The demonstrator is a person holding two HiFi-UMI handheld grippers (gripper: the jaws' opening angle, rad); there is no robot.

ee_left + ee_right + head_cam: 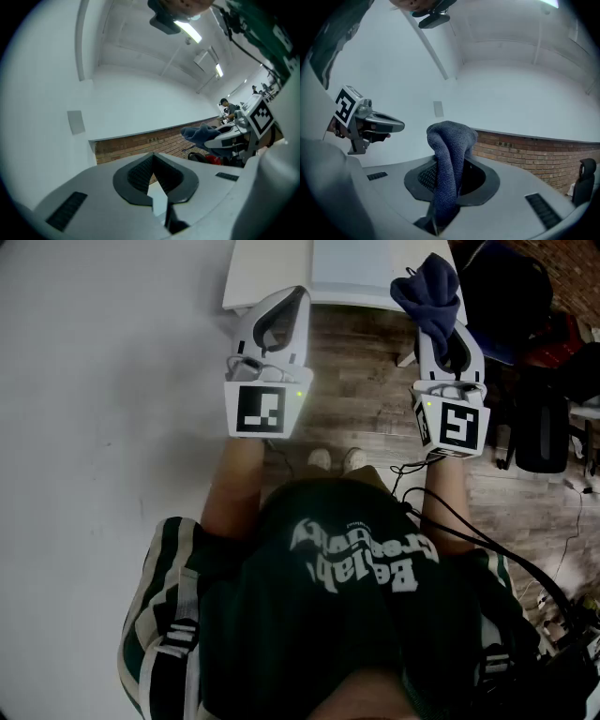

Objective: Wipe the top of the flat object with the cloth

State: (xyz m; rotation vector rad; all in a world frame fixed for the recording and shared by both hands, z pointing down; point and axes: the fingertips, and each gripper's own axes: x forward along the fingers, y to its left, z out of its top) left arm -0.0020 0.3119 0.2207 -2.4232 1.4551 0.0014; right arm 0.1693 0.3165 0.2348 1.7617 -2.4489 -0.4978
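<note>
A dark blue cloth (429,282) hangs bunched from my right gripper (441,322), which is shut on it and held up at chest height. In the right gripper view the cloth (449,159) stands up between the pads and drapes over them. My left gripper (299,294) is raised beside it, shut, with nothing in it; its pads meet at the tip (152,157). Beyond both grippers lies a white tabletop (267,273) with a pale flat panel (354,266) on it. Neither gripper touches it. From the left gripper view I see the right gripper (227,137) and the cloth (199,132).
A white wall (94,381) fills the left. Wood floor (375,399) lies below, with the person's feet (336,460). Black bags and gear (539,423) stand at the right, cables (562,606) trail near the body. A brick wall (529,150) shows ahead.
</note>
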